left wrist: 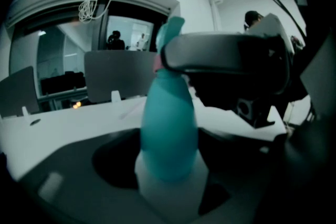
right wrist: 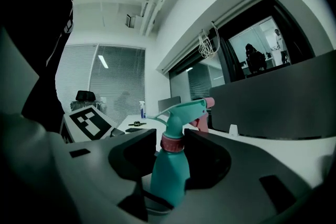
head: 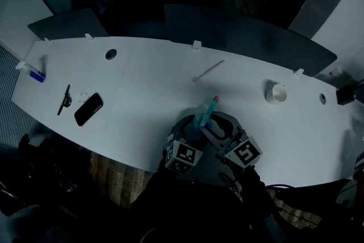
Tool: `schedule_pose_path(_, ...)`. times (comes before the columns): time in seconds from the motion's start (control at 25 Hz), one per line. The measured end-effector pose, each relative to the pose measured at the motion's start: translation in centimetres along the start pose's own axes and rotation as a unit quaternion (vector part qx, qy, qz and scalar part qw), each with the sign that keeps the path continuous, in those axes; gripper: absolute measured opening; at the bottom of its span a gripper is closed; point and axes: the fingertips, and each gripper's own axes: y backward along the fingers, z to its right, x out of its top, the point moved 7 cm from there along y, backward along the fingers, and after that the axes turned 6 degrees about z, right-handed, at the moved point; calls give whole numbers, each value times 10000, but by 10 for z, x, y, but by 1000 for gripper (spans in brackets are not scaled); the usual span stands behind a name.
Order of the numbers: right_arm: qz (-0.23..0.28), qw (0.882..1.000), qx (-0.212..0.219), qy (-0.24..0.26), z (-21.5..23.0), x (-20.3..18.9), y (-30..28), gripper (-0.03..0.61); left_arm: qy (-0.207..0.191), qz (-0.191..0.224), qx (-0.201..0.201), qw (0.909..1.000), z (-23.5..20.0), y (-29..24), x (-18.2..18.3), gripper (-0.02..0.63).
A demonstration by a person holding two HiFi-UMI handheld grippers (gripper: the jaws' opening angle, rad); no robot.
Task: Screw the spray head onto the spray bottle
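A teal spray bottle point(head: 203, 118) stands near the front edge of the white table point(head: 148, 82), its teal spray head point(right wrist: 181, 110) with a pink nozzle sitting on the neck. My left gripper point(head: 190, 129) is shut on the bottle's point(left wrist: 169, 134) lower body; its jaws point(left wrist: 168, 157) press on both sides just above the white base. My right gripper point(head: 219, 127) comes in from the right. In the right gripper view its jaws point(right wrist: 170, 144) lie against the pink collar point(right wrist: 172, 143) under the spray head. In the left gripper view the right gripper point(left wrist: 226, 60) crosses the neck.
A black phone point(head: 89, 109) and a dark tool point(head: 64, 99) lie at the left, with a small blue object point(head: 37, 75) further left. A thin white stick point(head: 208, 71) lies behind the bottle. A white tape roll point(head: 277, 93) sits at the right. Dark partitions stand beyond the table.
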Motion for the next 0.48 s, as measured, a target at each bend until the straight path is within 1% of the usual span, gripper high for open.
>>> schedule_pose_path(0.16, 7, 9997, 135, -218, 2, 7, -2, 146, -4, 3, 6, 10000, 0, 0, 0, 348)
schedule_pose_path(0.28, -95, 9991, 216, -341, 3, 10, -3, 150, 4, 7, 3, 10000, 0, 0, 0, 348)
schedule_pose_path(0.48, -302, 9985, 258, -374, 7, 12, -5, 149, 2, 5, -4, 10000, 0, 0, -1, 348)
